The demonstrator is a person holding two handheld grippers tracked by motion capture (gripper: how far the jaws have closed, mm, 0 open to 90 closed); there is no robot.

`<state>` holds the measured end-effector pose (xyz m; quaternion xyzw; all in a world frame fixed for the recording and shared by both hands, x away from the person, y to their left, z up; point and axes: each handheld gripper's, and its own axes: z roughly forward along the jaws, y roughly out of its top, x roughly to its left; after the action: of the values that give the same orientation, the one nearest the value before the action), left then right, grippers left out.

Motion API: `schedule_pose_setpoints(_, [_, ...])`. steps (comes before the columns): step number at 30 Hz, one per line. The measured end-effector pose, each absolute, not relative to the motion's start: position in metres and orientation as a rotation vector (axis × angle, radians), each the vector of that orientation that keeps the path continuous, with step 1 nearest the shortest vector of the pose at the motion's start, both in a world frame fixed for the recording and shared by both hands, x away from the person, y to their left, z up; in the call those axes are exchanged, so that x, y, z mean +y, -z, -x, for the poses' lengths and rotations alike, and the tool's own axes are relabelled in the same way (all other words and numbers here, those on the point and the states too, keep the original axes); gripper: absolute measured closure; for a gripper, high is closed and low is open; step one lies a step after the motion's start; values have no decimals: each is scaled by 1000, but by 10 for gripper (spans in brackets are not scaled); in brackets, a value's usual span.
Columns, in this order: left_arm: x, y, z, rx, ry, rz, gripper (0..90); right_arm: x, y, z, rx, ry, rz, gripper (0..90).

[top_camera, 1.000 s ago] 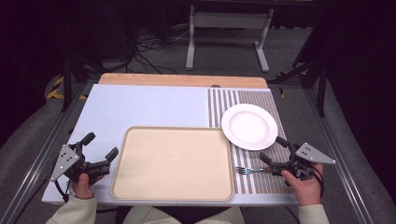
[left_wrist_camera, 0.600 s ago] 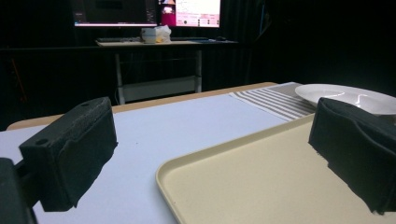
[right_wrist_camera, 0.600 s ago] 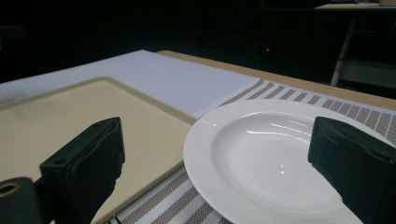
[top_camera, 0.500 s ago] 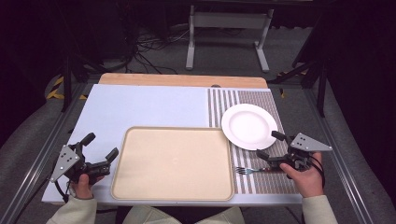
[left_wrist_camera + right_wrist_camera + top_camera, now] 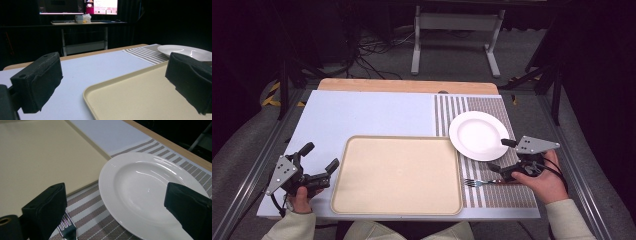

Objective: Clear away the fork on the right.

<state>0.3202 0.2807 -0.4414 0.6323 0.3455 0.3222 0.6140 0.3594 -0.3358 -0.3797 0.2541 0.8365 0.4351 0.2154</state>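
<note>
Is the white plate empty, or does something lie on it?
Empty. The white plate shows a bare, glossy surface in the right gripper view, and the high view shows the same. The fork lies beside it on the striped mat.

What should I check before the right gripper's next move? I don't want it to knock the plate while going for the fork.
1. Right gripper open: ok, jaws wide apart in the right gripper view.
2. Fork free on the striped mat: ok, nothing lies on it; its tines sit by the lower jaw.
3. Plate out of the way: not ok, one jaw hangs over its rim.
4. Tray has room: ok, its surface is bare.
5. Left gripper out of the way: ok, open at the tray's left edge, holding nothing.
6. Jaws lined up on the fork handle: cannot tell, the handle is hidden under the gripper.
</note>
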Motion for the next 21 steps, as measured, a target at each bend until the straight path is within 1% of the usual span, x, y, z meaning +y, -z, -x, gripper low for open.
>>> schedule_pose_setpoints(11, [281,441,-320,793,-741,-1460,15,-320,368,-372,2471,-1057,-597,63])
schedule_pose_setpoints(21, [281,441,-321,791,-742,-1459,15,-311,364,-382,2572,-914,-544,65])
